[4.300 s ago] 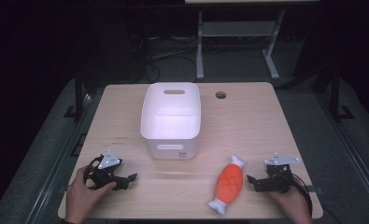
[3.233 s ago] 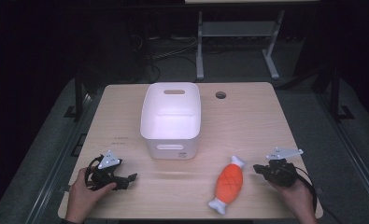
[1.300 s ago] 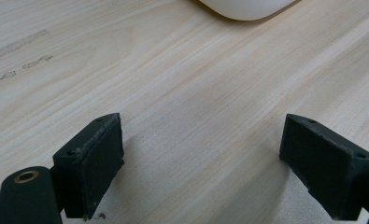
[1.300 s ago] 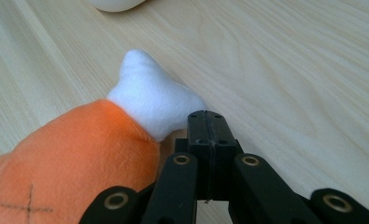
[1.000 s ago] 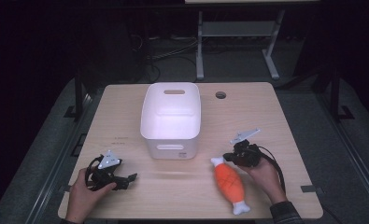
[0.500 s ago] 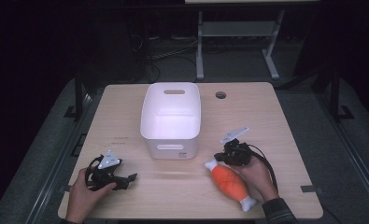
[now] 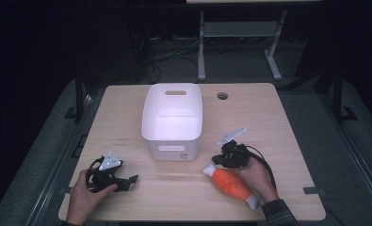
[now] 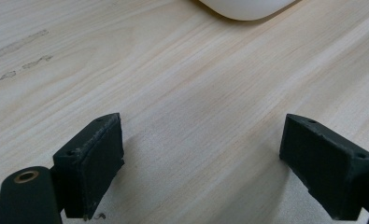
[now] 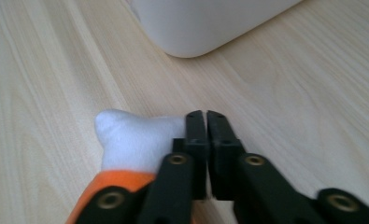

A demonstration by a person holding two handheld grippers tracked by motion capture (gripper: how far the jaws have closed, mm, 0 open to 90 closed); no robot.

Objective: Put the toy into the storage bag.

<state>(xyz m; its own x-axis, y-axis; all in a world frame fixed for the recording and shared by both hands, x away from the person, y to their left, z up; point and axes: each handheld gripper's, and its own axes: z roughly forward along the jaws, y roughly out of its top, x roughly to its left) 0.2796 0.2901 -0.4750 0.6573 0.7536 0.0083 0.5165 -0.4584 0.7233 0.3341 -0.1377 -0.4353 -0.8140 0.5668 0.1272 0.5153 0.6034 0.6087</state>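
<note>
An orange plush toy (image 7: 230, 183) with white ends lies on the table in front of the white bin (image 7: 174, 149), pointing from upper left to lower right. My right gripper (image 7: 217, 162) sits at its upper white end, with the hand resting over the toy's far side. In the right gripper view the jaws (image 9: 205, 114) are shut tight, and the white end (image 9: 131, 140) presses against the left jaw with nothing visible between them. My left gripper (image 7: 129, 181) rests at the table's front left, open (image 8: 201, 158) over bare wood.
The white bin (image 9: 205, 23) stands mid-table with a handle slot facing me, and its corner (image 8: 245, 7) lies just ahead of the left jaws. A round cable hole (image 7: 222, 96) is at the back. A cable trails from the right gripper.
My right gripper has moved from the front right edge leftward to the toy. The toy has swung round and shifted left toward the bin. The left gripper has not moved.
</note>
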